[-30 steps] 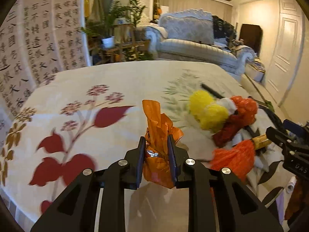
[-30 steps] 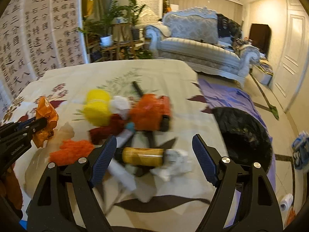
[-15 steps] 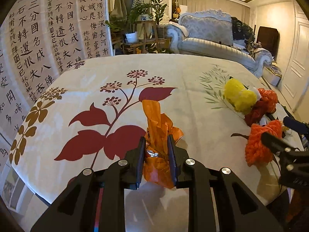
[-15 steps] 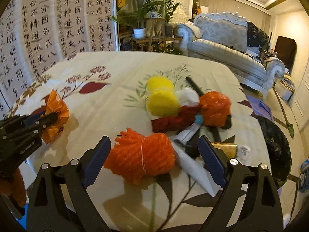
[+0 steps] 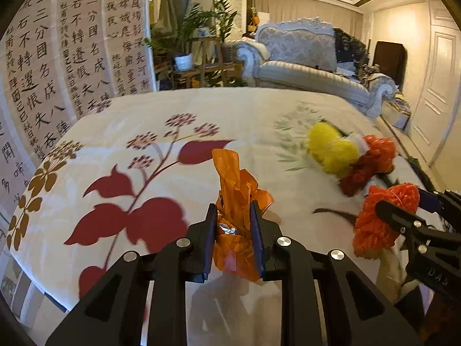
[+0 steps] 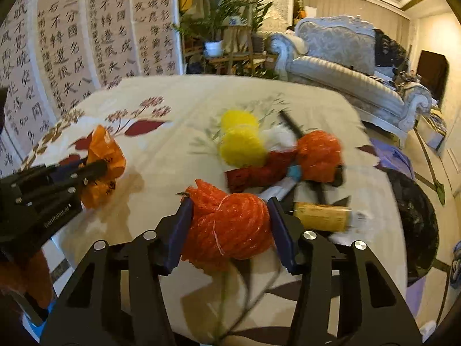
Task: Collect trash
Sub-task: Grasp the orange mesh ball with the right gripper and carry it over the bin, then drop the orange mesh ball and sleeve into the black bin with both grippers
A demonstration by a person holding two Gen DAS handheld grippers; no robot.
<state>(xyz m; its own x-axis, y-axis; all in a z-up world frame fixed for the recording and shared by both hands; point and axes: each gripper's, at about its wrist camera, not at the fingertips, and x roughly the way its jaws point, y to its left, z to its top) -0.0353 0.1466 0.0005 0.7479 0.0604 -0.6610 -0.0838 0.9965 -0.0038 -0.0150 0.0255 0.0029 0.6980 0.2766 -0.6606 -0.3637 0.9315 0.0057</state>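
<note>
The left gripper (image 5: 233, 236) is clenched on a crumpled orange plastic wrapper (image 5: 236, 199) with a scrap of silver foil showing low between the pads; the wrapper sticks up above the fingertips and looks lifted clear of the floral tablecloth (image 5: 138, 144). The right gripper (image 6: 227, 225) has its jaws pressed against both sides of a bunched orange-red mesh net bag (image 6: 230, 225), so I judge it grasping that bundle, though whether it has left the cloth cannot be told

So two pieces are in hand, neither yet dropped anywhere. Just beyond the right gripper the rest of the pile remains on the table: a yellow-brown labelled bottle (image 6: 322, 216) lying on its side, a white paper strip (image 6: 276, 190), a dark red mesh piece (image 6: 253, 173), a second orange mesh ball (image 6: 319, 155), two fluffy yellow mesh balls (image 6: 242, 141), some white crumpled tissue (image 6: 279, 135) and a thin black stick (image 6: 291, 124), all touching or overlapping

A black rubbish bag (image 6: 412, 219) sits open on the floor past the table's right edge, the likely destination. By this reckoning the collecting is at an early stage, with most items left to gather
</note>
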